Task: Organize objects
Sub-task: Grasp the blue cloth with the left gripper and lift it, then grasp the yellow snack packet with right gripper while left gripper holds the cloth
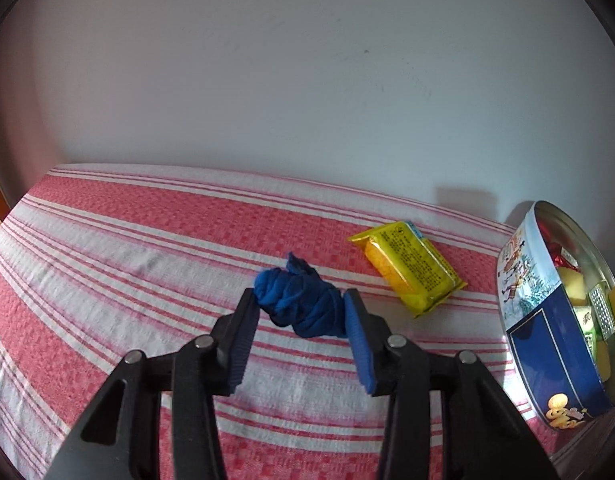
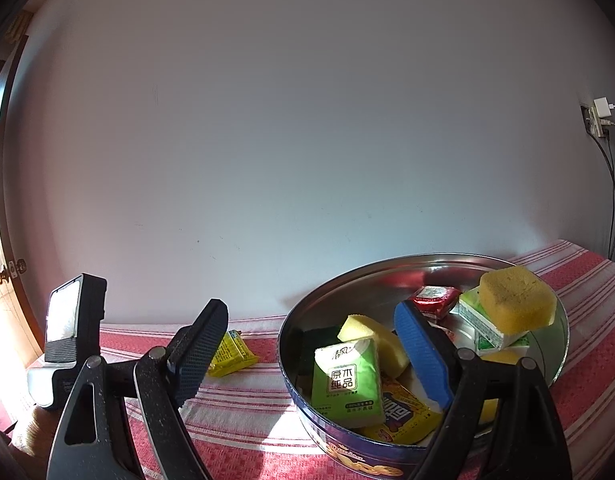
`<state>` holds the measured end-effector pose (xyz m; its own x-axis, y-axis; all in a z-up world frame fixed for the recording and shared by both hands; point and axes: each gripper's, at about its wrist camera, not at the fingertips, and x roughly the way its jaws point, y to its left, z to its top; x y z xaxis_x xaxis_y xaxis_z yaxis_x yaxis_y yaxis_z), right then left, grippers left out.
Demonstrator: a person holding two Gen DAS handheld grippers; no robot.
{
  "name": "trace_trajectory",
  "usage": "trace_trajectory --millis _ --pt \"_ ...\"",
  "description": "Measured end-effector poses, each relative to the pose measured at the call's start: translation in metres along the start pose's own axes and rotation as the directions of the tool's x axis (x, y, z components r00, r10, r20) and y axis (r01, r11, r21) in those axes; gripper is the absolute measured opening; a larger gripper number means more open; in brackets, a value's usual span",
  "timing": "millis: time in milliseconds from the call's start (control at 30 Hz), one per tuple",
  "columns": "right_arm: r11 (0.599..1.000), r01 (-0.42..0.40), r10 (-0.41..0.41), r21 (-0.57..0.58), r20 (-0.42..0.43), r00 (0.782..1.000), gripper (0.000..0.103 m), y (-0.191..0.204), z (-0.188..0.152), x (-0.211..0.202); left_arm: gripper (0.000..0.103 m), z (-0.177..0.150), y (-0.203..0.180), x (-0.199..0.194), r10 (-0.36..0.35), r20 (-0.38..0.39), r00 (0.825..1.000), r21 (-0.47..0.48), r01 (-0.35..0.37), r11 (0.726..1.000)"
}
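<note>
A crumpled blue cloth (image 1: 307, 314) lies on the red-and-white striped tablecloth (image 1: 127, 248). My left gripper (image 1: 300, 296) is shut on the cloth, with a blue pad pressed against each side. To its right lies a yellow snack packet (image 1: 411, 266), also in the right wrist view (image 2: 229, 354). A round blue biscuit tin (image 1: 547, 352) stands at the right. My right gripper (image 2: 310, 307) hangs open and empty over the tin's (image 2: 387, 268) near rim, one finger above the inside and one outside. The tin holds a green tissue pack (image 2: 345, 380), yellow sponges (image 2: 515, 300) and a red packet (image 2: 435, 300).
A plain white wall rises right behind the table. The body of the left gripper (image 2: 71, 320) shows at the left of the right wrist view. A wall socket with a charger and cables (image 2: 599, 116) is at the far right, a door knob (image 2: 3, 274) at the far left.
</note>
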<state>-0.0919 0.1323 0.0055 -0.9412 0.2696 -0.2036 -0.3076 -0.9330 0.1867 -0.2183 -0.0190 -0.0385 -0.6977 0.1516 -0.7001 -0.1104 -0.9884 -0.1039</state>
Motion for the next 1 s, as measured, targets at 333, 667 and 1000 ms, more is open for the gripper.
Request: trace_trajectory --millis 333,667,1000 --pt "0.99 -0.094 0.087 -0.108 -0.067 0.994 0.087 0.045 -0.007 0.025 0.043 -0.022 0.038 -0.041 0.137 0.081 0.987 -0.028 -0.135 0.99" --pt "0.955 -0.194 0.147 -0.223 -0.208 0.967 0.087 0.102 -0.014 0.106 0.043 -0.019 0.066 -0.047 0.23 0.124 0.965 -0.062 -0.224 0.973" --pt "0.953 -0.198 0.062 -0.23 -0.493 0.868 0.087 0.125 -0.03 0.189 0.043 -0.02 0.068 -0.04 0.235 0.098 0.967 -0.084 -0.227 0.97"
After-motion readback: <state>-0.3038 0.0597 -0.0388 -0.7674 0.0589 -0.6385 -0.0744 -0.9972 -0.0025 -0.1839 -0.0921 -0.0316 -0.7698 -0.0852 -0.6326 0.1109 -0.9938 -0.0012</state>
